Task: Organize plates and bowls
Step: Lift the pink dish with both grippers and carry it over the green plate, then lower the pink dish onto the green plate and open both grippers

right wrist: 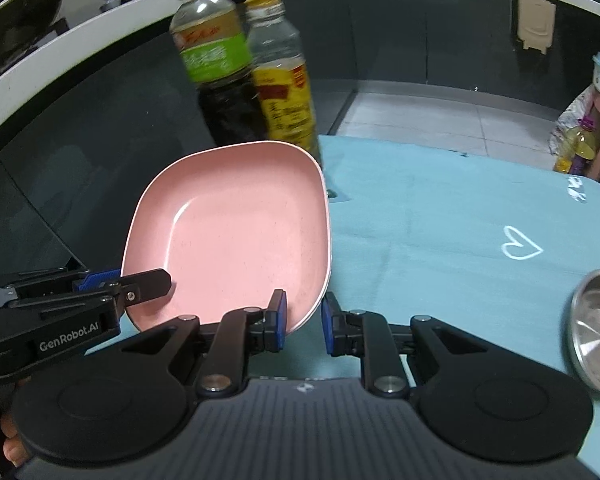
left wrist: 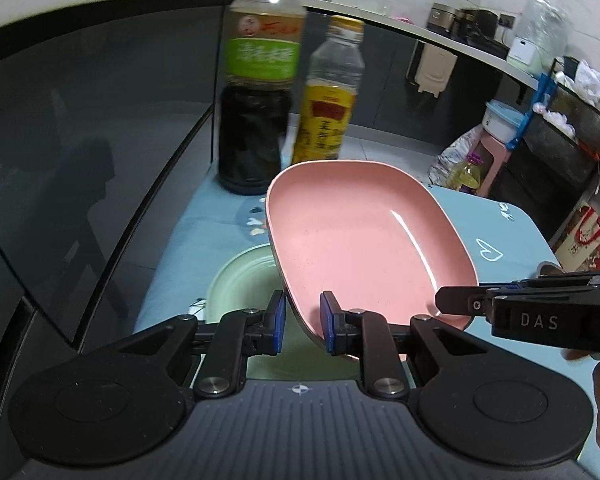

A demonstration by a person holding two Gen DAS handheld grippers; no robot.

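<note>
A pink, rounded-square plate (left wrist: 364, 240) (right wrist: 240, 232) hangs tilted above the blue-clothed table, held from two sides. My left gripper (left wrist: 302, 322) is shut on its near rim; in the right wrist view it (right wrist: 162, 280) comes in from the left over the plate's edge. My right gripper (right wrist: 303, 322) is shut on the opposite near corner, and in the left wrist view it (left wrist: 446, 304) enters from the right. Under the pink plate lies a pale green plate (left wrist: 236, 280), partly hidden. A small steel bowl (right wrist: 598, 332) rests on the cloth at the right.
A dark soy-sauce bottle (left wrist: 256, 132) (right wrist: 220, 80) and a yellow-labelled bottle (left wrist: 328, 120) (right wrist: 288, 96) stand at the table's far edge, close behind the plate. The light blue tablecloth (right wrist: 440, 208) spreads right. Dark cabinet fronts rise to the left.
</note>
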